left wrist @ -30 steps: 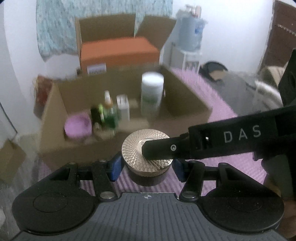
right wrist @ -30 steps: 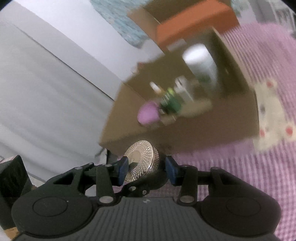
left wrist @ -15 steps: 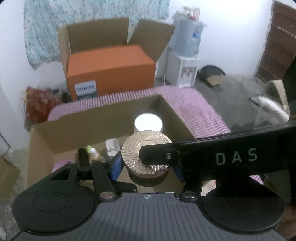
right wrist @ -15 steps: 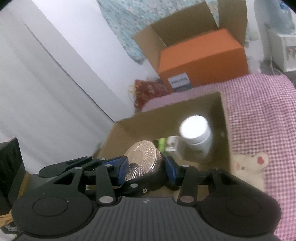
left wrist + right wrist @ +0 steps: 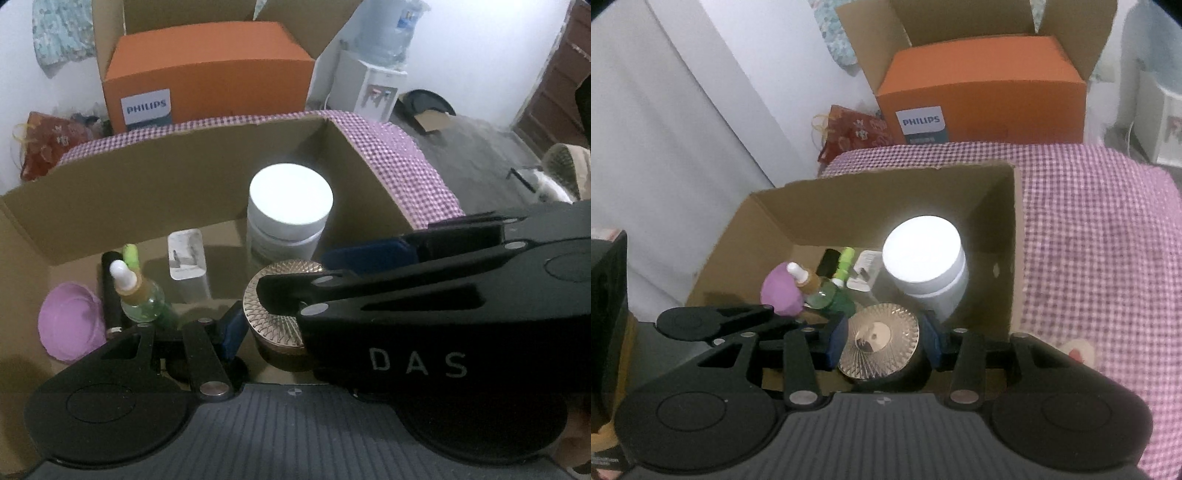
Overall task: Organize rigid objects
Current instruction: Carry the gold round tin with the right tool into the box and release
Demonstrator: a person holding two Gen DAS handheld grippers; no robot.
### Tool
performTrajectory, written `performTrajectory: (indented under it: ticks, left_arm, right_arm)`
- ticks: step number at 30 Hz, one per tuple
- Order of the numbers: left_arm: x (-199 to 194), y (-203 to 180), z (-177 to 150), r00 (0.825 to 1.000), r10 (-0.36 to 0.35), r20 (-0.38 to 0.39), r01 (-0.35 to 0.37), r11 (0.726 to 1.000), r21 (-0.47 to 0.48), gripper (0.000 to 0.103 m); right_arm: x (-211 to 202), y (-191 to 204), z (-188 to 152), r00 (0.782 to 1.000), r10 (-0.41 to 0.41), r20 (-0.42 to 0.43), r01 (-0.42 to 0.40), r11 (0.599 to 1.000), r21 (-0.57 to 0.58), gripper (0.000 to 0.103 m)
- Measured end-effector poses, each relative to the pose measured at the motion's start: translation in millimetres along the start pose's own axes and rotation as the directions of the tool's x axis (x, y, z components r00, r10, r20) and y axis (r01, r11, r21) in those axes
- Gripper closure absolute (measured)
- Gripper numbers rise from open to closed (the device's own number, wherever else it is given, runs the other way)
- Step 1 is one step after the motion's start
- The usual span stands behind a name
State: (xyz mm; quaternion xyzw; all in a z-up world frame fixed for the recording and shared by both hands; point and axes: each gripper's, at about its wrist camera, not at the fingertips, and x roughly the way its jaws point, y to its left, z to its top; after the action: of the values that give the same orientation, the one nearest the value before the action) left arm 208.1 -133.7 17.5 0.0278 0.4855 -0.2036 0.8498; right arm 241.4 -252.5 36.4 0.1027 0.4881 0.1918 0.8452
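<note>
White walls, a grey floor and a water dispenser by a wooden door

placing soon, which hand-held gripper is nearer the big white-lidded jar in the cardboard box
Right. The right hand-held gripper sits just beside the big white-lidded jar; the left hand-held gripper hangs farther back.

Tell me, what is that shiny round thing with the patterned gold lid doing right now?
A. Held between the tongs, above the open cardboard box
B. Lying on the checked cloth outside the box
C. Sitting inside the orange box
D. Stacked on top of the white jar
A: the gold-lidded jar sits between the blue pads of the right tongs, over the cardboard box beside the white jar.
</note>
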Motion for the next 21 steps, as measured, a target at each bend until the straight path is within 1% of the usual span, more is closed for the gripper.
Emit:
performTrajectory:
  ticks: [7, 9, 12, 14, 17, 20, 21]
  left_arm:
    - [20, 3, -2, 0.997, -0.013, -0.079, 0.011, 1.0, -0.025, 0.047]
    - [23, 4, -5, 0.996, -0.029, -0.084, 0.026, 0.999, -0.036, 0.048]
    - [18, 1, -5, 0.998, -0.01, -0.055, 0.009, 1.0, -0.017, 0.048]
    - [14, 0, -4, 0.999, -0.013, -0.042, 0.012, 1.0, -0.016, 0.046]
    - [7, -2, -2, 1.0, 0.006, -0.02, -0.006, 1.0, -0.009, 0.044]
    - [-5, -6, -5, 1.0, 0.024, 0.012, -0.024, 1.0, 0.011, 0.039]
    - [-11, -7, -7, 0.999, 0.029, 0.028, -0.029, 0.999, 0.02, 0.035]
  right_arm:
    - [1, 1, 1, 1.0, -0.012, 0.0, 0.012, 0.999, -0.039, 0.056]
    - [2, 1, 1, 1.0, -0.016, 0.003, 0.017, 0.999, -0.046, 0.057]
    - [0, 1, -1, 1.0, -0.012, 0.009, 0.012, 0.999, -0.048, 0.057]
    - [-2, 0, -2, 1.0, -0.008, 0.012, 0.009, 0.999, -0.041, 0.057]
    - [-6, -2, -3, 1.0, 0.007, 0.024, -0.007, 1.0, -0.013, 0.057]
    - [-17, -5, -6, 0.998, 0.038, 0.054, -0.039, 0.999, 0.028, 0.057]
    - [-23, -6, -8, 0.996, 0.05, 0.069, -0.053, 0.998, 0.045, 0.057]
